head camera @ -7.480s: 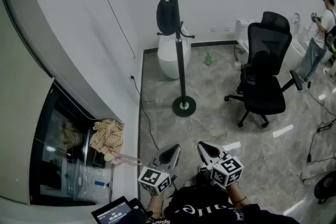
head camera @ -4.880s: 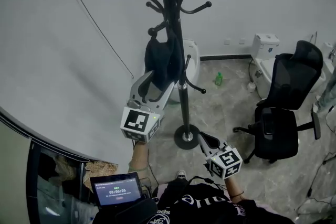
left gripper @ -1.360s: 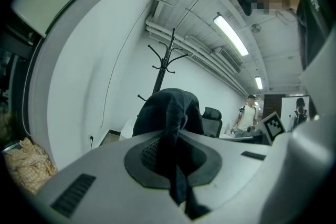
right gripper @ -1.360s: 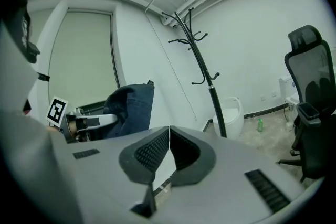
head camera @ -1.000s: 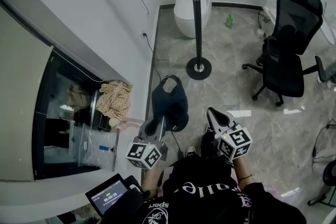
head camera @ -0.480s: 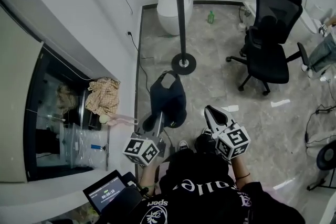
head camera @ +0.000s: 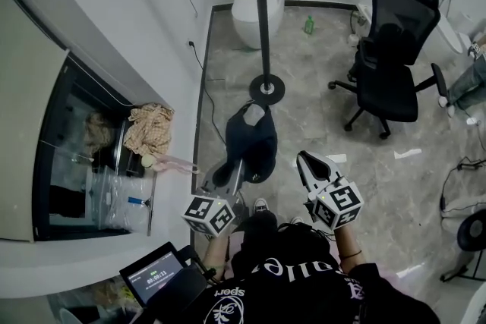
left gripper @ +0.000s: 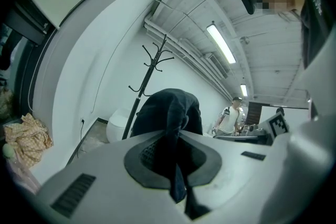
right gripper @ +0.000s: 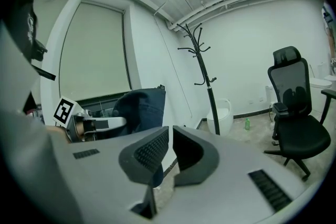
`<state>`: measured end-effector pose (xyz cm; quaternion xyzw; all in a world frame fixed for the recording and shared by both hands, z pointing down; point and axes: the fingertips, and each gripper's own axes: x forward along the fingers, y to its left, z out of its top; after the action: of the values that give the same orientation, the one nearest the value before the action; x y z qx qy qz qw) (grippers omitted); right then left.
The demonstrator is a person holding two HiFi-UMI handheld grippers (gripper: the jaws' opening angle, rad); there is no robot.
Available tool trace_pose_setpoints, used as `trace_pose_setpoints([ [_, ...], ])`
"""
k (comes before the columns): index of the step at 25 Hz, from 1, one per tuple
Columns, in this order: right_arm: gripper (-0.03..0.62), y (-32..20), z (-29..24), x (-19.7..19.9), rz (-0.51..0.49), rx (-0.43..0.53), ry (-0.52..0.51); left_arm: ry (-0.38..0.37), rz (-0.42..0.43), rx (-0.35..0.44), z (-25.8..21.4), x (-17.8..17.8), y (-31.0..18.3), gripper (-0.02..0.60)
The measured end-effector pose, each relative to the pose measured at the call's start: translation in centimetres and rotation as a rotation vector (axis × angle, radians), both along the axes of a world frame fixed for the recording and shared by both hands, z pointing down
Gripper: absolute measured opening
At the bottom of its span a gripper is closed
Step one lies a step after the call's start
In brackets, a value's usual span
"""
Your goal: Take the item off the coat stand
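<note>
Away from the coat stand point(head camera: 260, 26), left gripper point(head camera: 236, 165) pinches a dark cap point(head camera: 255, 134), apparently; right gripper point(head camera: 303, 160) closed, empty.

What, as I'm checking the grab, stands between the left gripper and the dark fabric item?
Nothing visible: the left gripper is shut on the dark fabric item, cloth pinched between its jaws, well away from the coat stand.
</note>
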<state>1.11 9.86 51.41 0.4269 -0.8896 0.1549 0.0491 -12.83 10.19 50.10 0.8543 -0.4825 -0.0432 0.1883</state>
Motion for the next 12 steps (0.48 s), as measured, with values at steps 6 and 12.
trace_pose_setpoints([
  [6,0.018,3.2,0.0,4.6,0.001,-0.011,0.019,0.004,0.001,-0.017,0.3,4.5,3.3,0.012],
  [12,0.018,5.9,0.7,7.6,-0.019,-0.016,0.015,0.0,-0.002,-0.032,1.1,8.3,6.3,0.012],
])
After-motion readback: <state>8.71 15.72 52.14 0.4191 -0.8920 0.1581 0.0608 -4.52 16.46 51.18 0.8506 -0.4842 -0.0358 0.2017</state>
